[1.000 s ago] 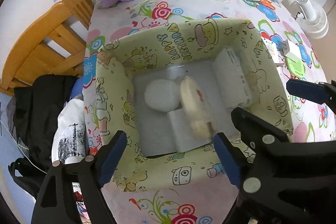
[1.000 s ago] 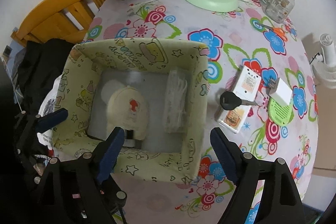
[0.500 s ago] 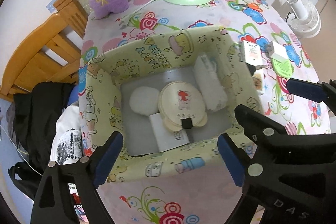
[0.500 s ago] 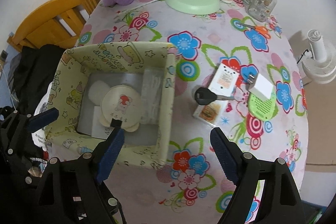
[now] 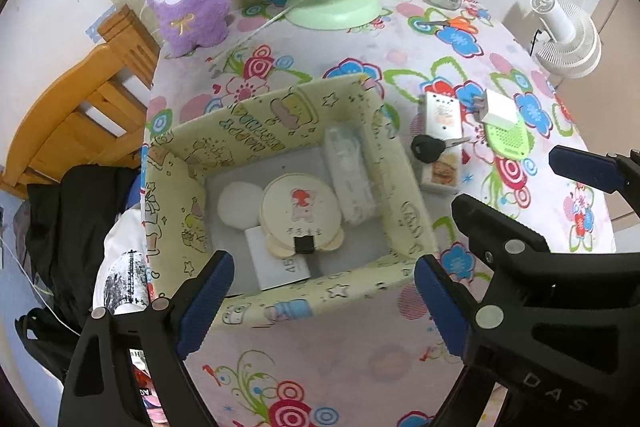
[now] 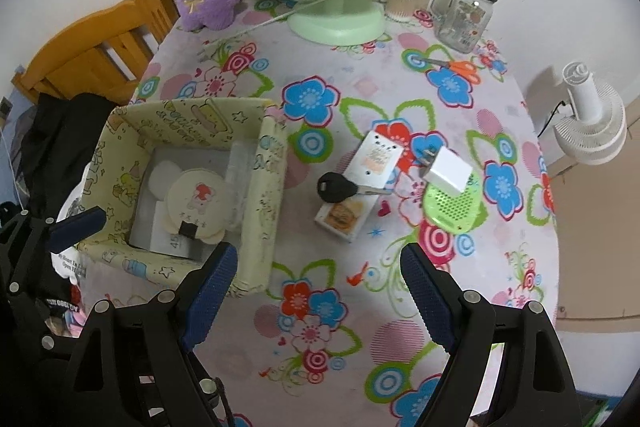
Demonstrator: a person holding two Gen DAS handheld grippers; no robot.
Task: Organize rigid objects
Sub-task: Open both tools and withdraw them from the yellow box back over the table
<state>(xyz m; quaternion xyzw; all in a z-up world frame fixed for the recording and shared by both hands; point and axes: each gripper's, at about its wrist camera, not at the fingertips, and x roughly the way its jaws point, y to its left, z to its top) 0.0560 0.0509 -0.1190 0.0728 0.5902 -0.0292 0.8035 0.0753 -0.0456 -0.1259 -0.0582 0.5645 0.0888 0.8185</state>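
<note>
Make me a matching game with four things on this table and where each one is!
Things:
1. round compact
2. black key
3. white charger
4. orange scissors

Places:
A. on top of the green perforated disc
B. inside the yellow box
C. near the glass jar at the far side of the table
D. lying across the flat white packet

Pairs: 1-B, 2-D, 3-A, 4-C

The yellow box, green perforated disc, glass jar and flat white packet all sit on the flowery table.
</note>
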